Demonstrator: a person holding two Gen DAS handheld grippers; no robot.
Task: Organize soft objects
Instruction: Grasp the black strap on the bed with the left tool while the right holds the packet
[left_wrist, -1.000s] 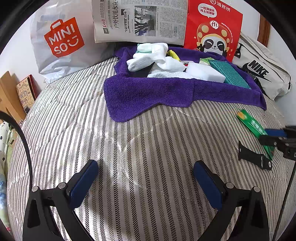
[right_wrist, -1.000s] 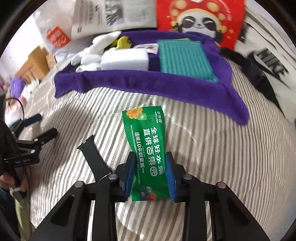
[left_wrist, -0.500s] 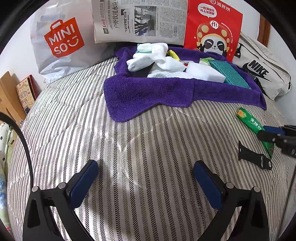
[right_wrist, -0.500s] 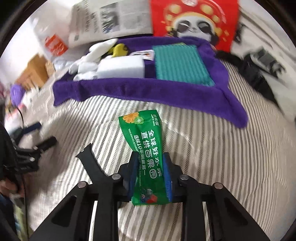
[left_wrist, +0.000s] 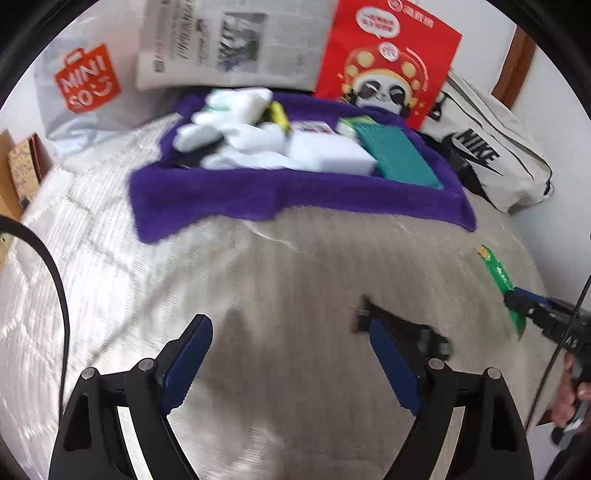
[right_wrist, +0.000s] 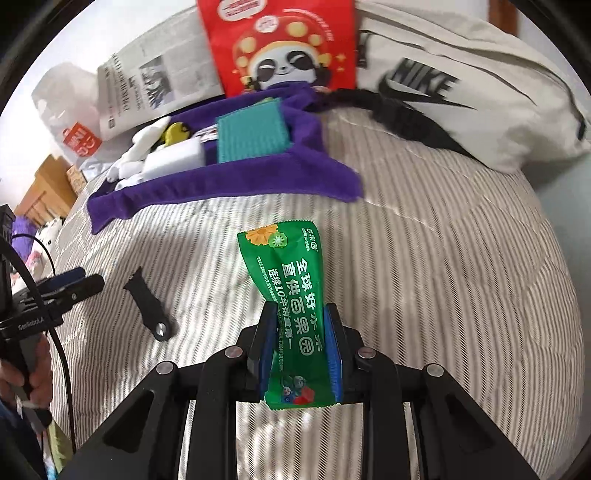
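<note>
Packet (right_wrist: 295, 314), green w/ white print, clamped between the right gripper (right_wrist: 301, 347) fingers (right_wrist: 267, 343), lower half in the pads, upper half sticking out fwd and held clear of the striped bed cover (right_wrist: 443, 258). Same packet shows at far right of left wrist view (left_wrist: 499, 275), right gripper (left_wrist: 517, 301) gripping its near end. Left of those fingers, flat on the cover: black strap piece (right_wrist: 147, 304). Ahead of them: purple towel (right_wrist: 221, 177) w/ teal cloth (right_wrist: 251, 134), white foam block (right_wrist: 173, 160), white socks (right_wrist: 138, 147) and a yellow item (right_wrist: 175, 133) on it. Behind the towel: red panda bag (right_wrist: 280, 44), newspaper (right_wrist: 155, 85), white Miniso bag (left_wrist: 86, 85); Nike bag (right_wrist: 461, 85) to the right. Left gripper (left_wrist: 291, 354) fingers (left_wrist: 188, 358) wide apart but closing, nothing btwn them; strap (left_wrist: 402, 326) just beyond the right-hand finger. View blurred.
</note>
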